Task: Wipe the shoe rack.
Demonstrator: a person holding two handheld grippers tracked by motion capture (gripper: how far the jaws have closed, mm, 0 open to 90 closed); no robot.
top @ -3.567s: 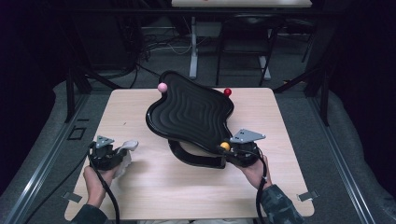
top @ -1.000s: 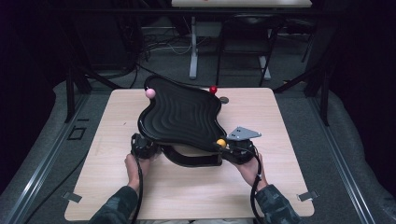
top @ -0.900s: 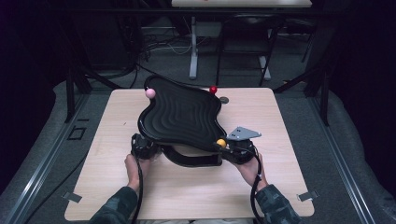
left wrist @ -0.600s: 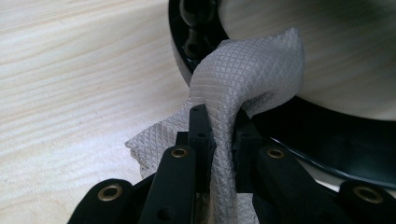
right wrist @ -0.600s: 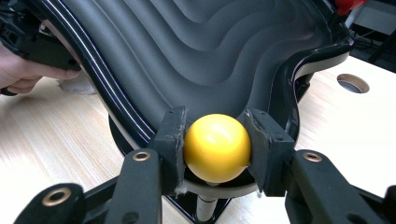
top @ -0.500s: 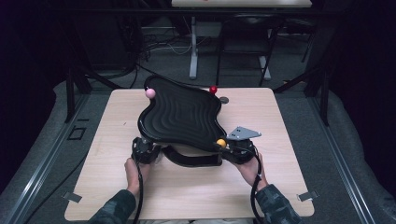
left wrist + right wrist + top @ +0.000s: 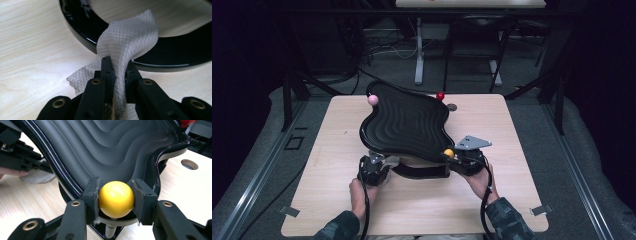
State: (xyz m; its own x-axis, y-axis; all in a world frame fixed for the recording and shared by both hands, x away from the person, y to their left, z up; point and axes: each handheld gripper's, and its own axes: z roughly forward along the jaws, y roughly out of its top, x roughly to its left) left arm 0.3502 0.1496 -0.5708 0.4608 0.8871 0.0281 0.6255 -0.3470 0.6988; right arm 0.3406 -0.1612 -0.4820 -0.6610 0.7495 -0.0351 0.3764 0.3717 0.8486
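In the high view we see a black wavy board (image 7: 404,125) standing at the middle of the frame on the wooden table (image 7: 522,130), raised on a curved black base (image 7: 422,171). Three coloured balls sit at its rim: a pink ball (image 7: 373,99) at the upper left corner, a red ball (image 7: 440,96) at the upper right, and a yellow ball (image 7: 449,153) at the lower right.

Our right tool (image 7: 467,161) is at the board's lower right corner, and in the right gripper view the right tool (image 7: 116,195) has both jaws closed tight on the yellow ball (image 7: 116,198), one pad pressing each side. The ridged black surface of the board (image 7: 100,147) rises behind it toward the top of that frame.

Our left tool (image 7: 373,169) sits low and left of the board, just beside the base. In the left gripper view the left tool (image 7: 117,75) is clamped on a white textured cloth (image 7: 130,42), which stands up between the jaws and touches the glossy black base (image 7: 175,53) crossing the upper half of the frame.
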